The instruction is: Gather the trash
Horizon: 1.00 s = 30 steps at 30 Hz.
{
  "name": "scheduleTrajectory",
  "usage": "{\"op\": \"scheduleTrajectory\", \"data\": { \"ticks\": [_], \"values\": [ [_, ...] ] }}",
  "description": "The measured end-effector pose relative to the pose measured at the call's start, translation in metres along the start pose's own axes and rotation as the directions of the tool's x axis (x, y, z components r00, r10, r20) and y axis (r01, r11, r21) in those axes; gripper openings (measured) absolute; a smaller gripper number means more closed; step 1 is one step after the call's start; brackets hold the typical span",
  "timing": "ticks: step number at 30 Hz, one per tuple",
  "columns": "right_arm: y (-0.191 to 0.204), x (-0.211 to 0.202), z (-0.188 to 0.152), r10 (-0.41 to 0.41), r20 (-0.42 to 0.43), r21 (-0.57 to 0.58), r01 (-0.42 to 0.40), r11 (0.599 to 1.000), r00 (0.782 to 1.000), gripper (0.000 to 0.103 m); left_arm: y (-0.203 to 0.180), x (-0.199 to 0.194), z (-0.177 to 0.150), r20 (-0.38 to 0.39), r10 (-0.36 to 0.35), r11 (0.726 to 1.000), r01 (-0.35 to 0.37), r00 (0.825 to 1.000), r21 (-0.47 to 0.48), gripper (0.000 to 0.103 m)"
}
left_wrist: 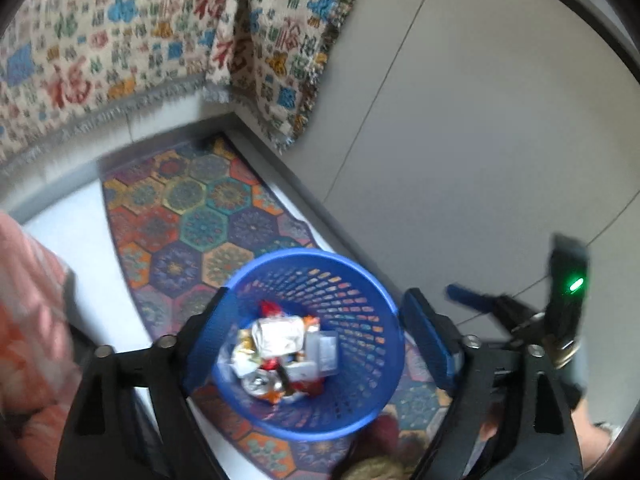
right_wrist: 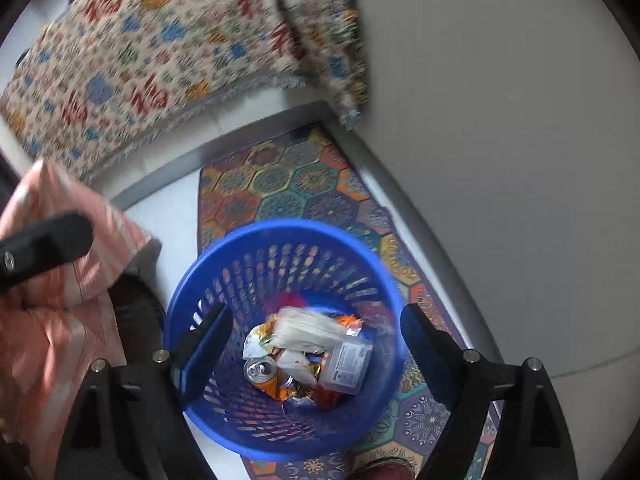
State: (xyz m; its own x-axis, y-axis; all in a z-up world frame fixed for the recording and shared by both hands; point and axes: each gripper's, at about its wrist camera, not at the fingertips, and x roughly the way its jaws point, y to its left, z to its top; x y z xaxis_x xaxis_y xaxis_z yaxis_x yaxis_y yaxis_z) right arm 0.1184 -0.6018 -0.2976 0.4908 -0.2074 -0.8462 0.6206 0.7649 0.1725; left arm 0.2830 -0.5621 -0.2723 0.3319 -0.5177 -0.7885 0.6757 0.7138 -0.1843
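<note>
A blue perforated waste basket (left_wrist: 360, 280) stands on a patterned rug, seen from above; it also shows in the right wrist view (right_wrist: 280, 236). Inside lies trash (left_wrist: 284, 356): crumpled wrappers, packets and a plastic box. In the right wrist view the trash (right_wrist: 308, 356) includes an orange drink can (right_wrist: 262, 374). My left gripper (left_wrist: 316, 340) is open and empty, above the basket. My right gripper (right_wrist: 316, 344) is open and empty, also above the basket. The right gripper's body (left_wrist: 560, 312) shows at the right of the left wrist view.
A hexagon-patterned rug (left_wrist: 192, 216) lies on the pale floor by a grey wall (left_wrist: 480, 120). A patterned throw (left_wrist: 120, 40) drapes over furniture behind. Orange striped fabric (right_wrist: 52, 300) lies at the left. A red shoe tip (right_wrist: 384, 472) shows at the bottom.
</note>
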Motion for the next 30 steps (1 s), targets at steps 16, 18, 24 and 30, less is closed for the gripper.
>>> {"op": "scheduleTrajectory", "data": {
  "ticks": [16,18,24,30],
  "values": [
    [0.065,-0.245,-0.096,-0.175,0.067,0.047,0.172,0.984,0.982,0.103,-0.075,-0.19,-0.102,0.064,0.157,0.972,-0.166,0.986,0.166,0.103],
    [0.072,-0.266,-0.114,-0.175,0.071,0.066,0.17,0.983,0.982,0.103,-0.078,-0.21,-0.107,0.089,0.146,0.973,-0.159,0.985,0.17,0.103],
    [0.083,-0.309,-0.135,-0.198,0.086,0.081,0.191,0.978,0.976,0.103,-0.082,-0.24,-0.113,0.091,0.184,0.97,-0.196,0.979,0.144,0.103],
    [0.098,-0.341,-0.131,-0.169,0.148,0.071,0.16,0.985,0.974,0.103,-0.083,-0.245,-0.121,0.097,0.189,0.973,-0.199,0.977,0.114,0.103]
  ]
}}
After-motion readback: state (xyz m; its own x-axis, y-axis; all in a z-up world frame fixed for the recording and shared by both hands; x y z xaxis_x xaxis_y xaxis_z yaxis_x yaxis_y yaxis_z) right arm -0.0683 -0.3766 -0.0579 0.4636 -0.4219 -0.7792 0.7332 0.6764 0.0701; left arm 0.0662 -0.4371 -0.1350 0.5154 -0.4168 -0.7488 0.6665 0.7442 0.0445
